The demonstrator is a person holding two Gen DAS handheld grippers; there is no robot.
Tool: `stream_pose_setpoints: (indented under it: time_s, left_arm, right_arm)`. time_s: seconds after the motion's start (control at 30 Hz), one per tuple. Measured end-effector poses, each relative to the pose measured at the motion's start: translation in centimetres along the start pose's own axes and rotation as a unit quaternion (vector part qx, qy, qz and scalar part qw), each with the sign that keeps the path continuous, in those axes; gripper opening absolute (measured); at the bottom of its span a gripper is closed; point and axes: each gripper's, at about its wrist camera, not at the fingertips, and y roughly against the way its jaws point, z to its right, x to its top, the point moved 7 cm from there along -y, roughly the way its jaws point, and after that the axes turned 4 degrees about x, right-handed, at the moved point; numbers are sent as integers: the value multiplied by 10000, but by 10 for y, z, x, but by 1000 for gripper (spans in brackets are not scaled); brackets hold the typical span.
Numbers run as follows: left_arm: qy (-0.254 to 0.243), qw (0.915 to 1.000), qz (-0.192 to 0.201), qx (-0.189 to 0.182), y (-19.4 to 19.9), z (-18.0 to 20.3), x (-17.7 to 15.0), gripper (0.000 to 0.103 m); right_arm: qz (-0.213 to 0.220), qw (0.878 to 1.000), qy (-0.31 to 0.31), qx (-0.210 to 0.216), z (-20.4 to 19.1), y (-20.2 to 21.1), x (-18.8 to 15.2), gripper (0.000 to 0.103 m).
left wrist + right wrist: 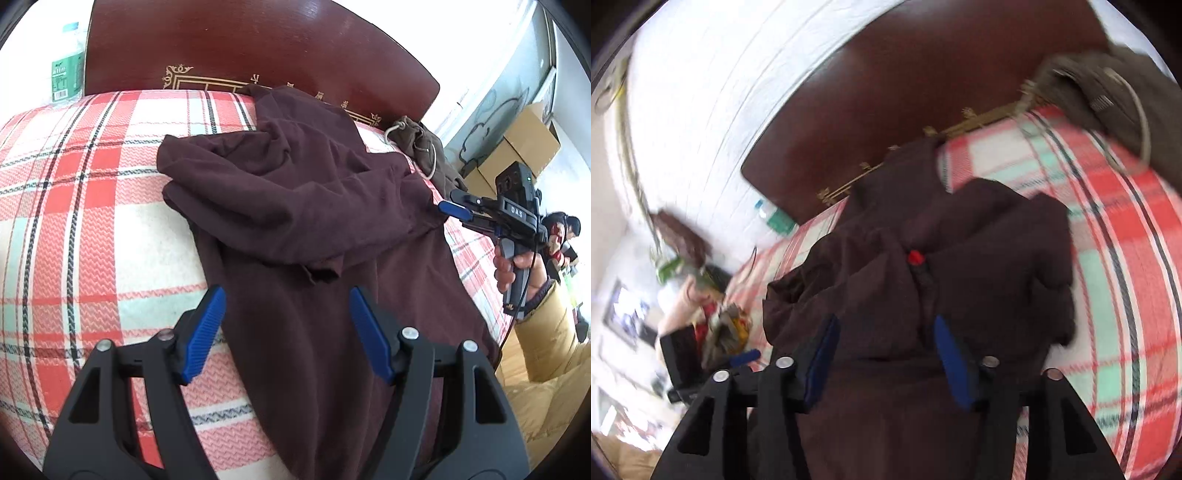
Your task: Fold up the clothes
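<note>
Maroon knit garment lies on the plaid bedspread, bunched into soft folds at the far end and running flat and long back under the left gripper. That claw's blue ribbed pads stand wide apart, nothing between them but cloth lying below; the garment's left edge passes just inside the left pad.

Left wrist view only: the right gripper off to the right and ahead, in a hand with a tan quilted sleeve. Its blue tips meet the garment's right edge, but whether they pinch the cloth I cannot tell from here. Also only here: cardboard boxes beyond it and a green-labelled bottle far left of the headboard.

Right wrist view, motion-blurred: right claw with jaws apart over the maroon cloth, fabric between and ahead of the pads, no clear pinch. A small red spot shows on the garment ahead, seen only here.

Both views: glossy dark red wooden headboard with gold ornament, and an olive-brown garment with a pale drawstring at the bed's far right corner.

No containers hold anything visible.
</note>
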Motion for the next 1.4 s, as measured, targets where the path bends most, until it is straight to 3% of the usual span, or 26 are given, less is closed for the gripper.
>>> stream_pose_setpoints:
  time_s: [0.03,0.2,0.37,0.4,0.5,0.6,0.8,0.9,1.07,1.17,1.4]
  left_arm:
    - [58,10000,12,-34,0,0,1,71]
    - [248,9996,46,-117,2,3,-3,71]
    - [415,9991,6,-129,2,1,-8,71]
    - [448,9989,-6,-129,2,1,-10,71]
    - [489,9987,-43,-110,0,0,-13,71]
    - [477,9988,-58,-103,0,1,-14,71]
    - [385,9991,-109,-100,-7,4,-9,71]
    - [314,9994,-107,-130,-14,10,-2,71]
    - [209,9995,-84,-201,-30,21,16,71]
    - [146,9996,-71,-243,-40,28,27,71]
    - [26,9996,-20,-296,-58,40,49,71]
  right_arm:
    - [-70,9999,91,-75,-2,-7,2,66]
    - [-547,9973,334,-356,1,-51,0,68]
    - [-739,9959,473,-239,-2,-77,-4,70]
    - [-748,9956,516,-211,-3,-81,-4,66]
    - [-810,9950,585,-5,-9,-86,-2,6]
    - [-741,9945,626,395,-30,-75,1,5]
    - [68,9851,642,1592,-97,-20,47,5]
    - [448,9769,760,1945,-124,6,70,5]
    - [851,9706,820,2097,-142,36,93,5]
    - [1001,9721,763,1978,-138,46,104,5]
    - [1109,9776,228,1774,-98,51,102,5]
